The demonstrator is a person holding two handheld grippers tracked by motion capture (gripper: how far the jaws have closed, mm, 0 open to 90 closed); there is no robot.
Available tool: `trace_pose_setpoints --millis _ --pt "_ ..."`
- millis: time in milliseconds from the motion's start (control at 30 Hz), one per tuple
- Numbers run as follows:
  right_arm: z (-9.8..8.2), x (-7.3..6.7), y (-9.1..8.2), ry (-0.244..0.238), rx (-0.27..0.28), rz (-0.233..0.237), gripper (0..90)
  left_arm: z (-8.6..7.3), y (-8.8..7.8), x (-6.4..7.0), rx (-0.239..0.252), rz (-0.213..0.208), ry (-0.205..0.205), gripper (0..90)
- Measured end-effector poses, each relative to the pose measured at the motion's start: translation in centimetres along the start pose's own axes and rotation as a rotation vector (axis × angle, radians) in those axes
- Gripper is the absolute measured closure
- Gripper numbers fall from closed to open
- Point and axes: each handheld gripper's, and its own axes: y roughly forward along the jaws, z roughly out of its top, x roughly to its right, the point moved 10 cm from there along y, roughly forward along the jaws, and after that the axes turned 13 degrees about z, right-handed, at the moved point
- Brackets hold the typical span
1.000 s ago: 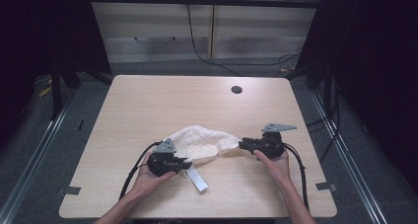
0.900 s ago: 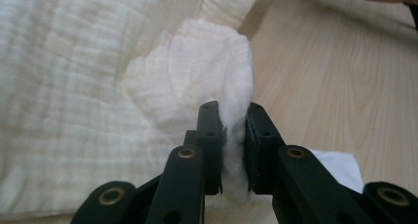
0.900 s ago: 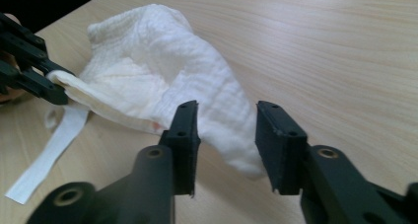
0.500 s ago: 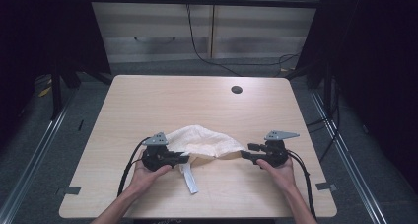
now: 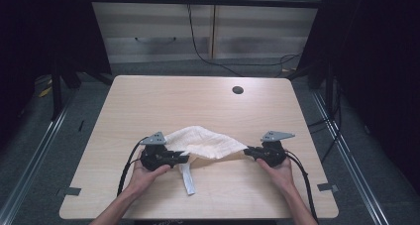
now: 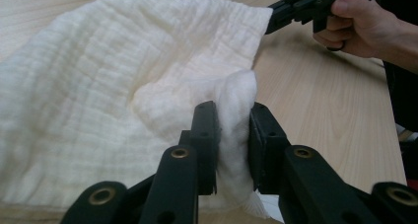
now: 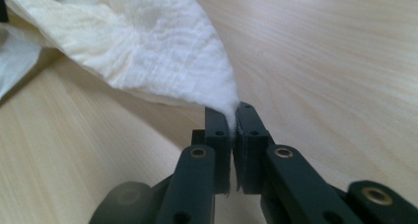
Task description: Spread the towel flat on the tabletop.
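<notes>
Having just closed, the right gripper now pinches the cloth corner; the left gripper clamps a bunched fold, so spreading can be begun.

A pale wooden tabletop with rounded corners sits mid-room, a dark round cable hole near its far edge. Beyond the tabletop, light panelled cabinets line the wall, a black cable trailing down them. Grey floor around the tabletop; black curtains flank it on both sides.
</notes>
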Motion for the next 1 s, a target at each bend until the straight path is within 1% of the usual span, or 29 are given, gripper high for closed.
trace_pose_setpoints --millis 67,100,133,167,200,267,300,333,367,400,433,467,533,567,633,667,733,800,933,1000 --pt "0.3 -0.2 -0.5 0.003 0.016 0.003 87.1 0.0 -0.1 -0.2 0.002 0.006 -0.009 71.4" --pt "0.4 -0.3 -0.6 -0.002 0.023 0.014 87.2 0.0 -0.1 -0.2 0.002 0.006 -0.007 70.8" --pt "0.4 -0.5 -0.8 0.002 0.021 0.018 87.2 0.1 -0.1 -0.1 0.008 0.001 -0.01 69.8" --pt "0.5 -0.7 -0.9 -0.009 0.021 0.021 87.2 0.1 -0.1 -0.2 0.007 0.003 -0.006 68.0" --pt "0.6 -0.9 -1.0 -0.004 0.025 0.025 87.2 0.2 -0.1 -0.2 0.007 0.014 0.002 70.1" --pt "0.8 -1.1 -1.2 -0.009 0.031 0.031 87.3 0.1 -0.1 -0.2 0.0 0.012 -0.003 74.1" --pt "0.9 -1.1 -1.3 -0.003 0.037 0.033 87.3 0.0 -0.1 -0.3 -0.002 0.017 0.002 76.0" --pt "1.0 -1.0 -1.3 -0.009 0.042 0.031 87.3 0.1 -0.1 -0.3 0.001 0.019 0.006 78.2" --pt "1.1 -1.1 -1.5 -0.003 0.046 0.035 87.3 0.2 -0.3 -0.4 0.01 0.015 0.007 79.5" --pt "1.2 -1.0 -1.6 -0.009 0.052 0.035 87.4 0.4 -0.5 -0.4 0.021 0.012 -0.001 80.8" --pt "1.4 -1.0 -1.9 0.001 0.062 0.033 87.3 0.6 -0.8 -0.5 0.031 0.013 -0.007 81.6" --pt "1.6 -1.0 -2.1 0.001 0.074 0.035 87.3 0.7 -1.0 -0.8 0.04 0.019 -0.005 83.0" --pt "2.1 -1.1 -2.7 0.002 0.096 0.035 87.4 1.0 -1.5 -1.2 0.058 0.024 -0.016 84.4" --pt "2.3 -1.2 -3.0 0.0 0.108 0.034 87.5 1.2 -1.8 -1.3 0.068 0.029 -0.028 84.7" --pt "2.9 -1.3 -3.5 -0.008 0.123 0.035 87.6 1.6 -2.2 -1.6 0.082 0.033 -0.033 85.4" --pt "3.2 -1.6 -3.7 -0.014 0.132 0.042 87.7 2.0 -2.5 -1.7 0.093 0.034 -0.029 85.5" --pt "4.0 -2.0 -4.1 -0.033 0.137 0.037 87.6 3.0 -3.3 -1.7 0.129 0.035 -0.031 85.8" --pt "5.0 -2.4 -4.6 -0.051 0.15 0.041 87.7 3.9 -4.2 -1.5 0.152 0.032 -0.026 85.9" --pt "7.1 -3.2 -5.7 -0.082 0.162 0.045 87.7 5.7 -5.8 -1.3 0.194 0.041 0.003 86.1" --pt "8.3 -3.7 -6.3 -0.103 0.16 0.043 87.7 6.7 -6.3 -1.1 0.205 0.048 0.026 86.2"
